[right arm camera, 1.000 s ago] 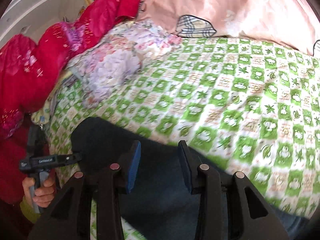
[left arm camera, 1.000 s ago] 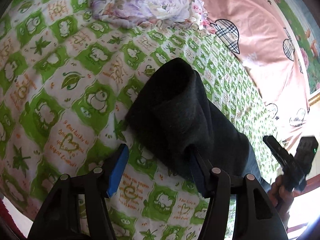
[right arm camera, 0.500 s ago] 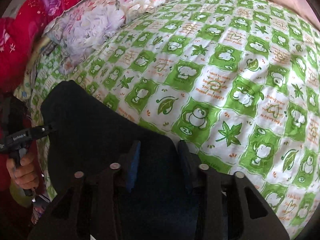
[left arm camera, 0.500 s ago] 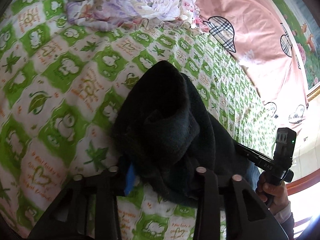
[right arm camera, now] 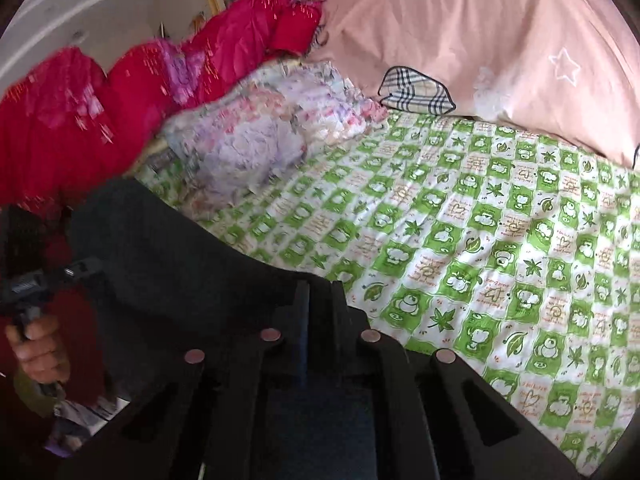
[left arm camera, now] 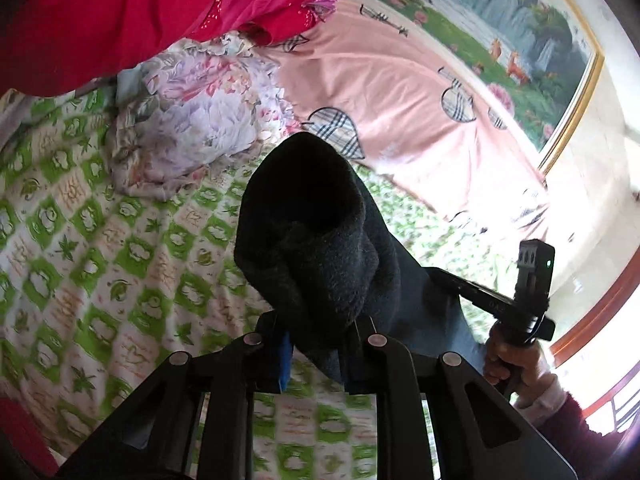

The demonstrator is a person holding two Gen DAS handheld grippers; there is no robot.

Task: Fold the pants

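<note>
The dark fleece pants point(left arm camera: 312, 240) hang lifted above the green-and-white bed sheet point(left arm camera: 100, 248). My left gripper point(left arm camera: 320, 332) is shut on a bunched end of the pants, which bulges up in front of its fingers. My right gripper point(right arm camera: 318, 300) is shut on another edge of the pants point(right arm camera: 172, 264), the cloth stretching left from its fingers. The right gripper also shows in the left wrist view point(left arm camera: 516, 300), at the right, held by a hand. The left gripper shows at the left edge of the right wrist view point(right arm camera: 44, 276).
A floral quilt point(right arm camera: 256, 136) and a red quilt point(right arm camera: 120, 92) are piled at the head of the bed. A pink cover with plaid patches point(right arm camera: 480, 40) lies along the far side. A framed landscape picture point(left arm camera: 500, 28) hangs on the wall.
Both grippers have closed on the pants and lifted them off the sheet. The views have tilted up toward the pillows and wall.
</note>
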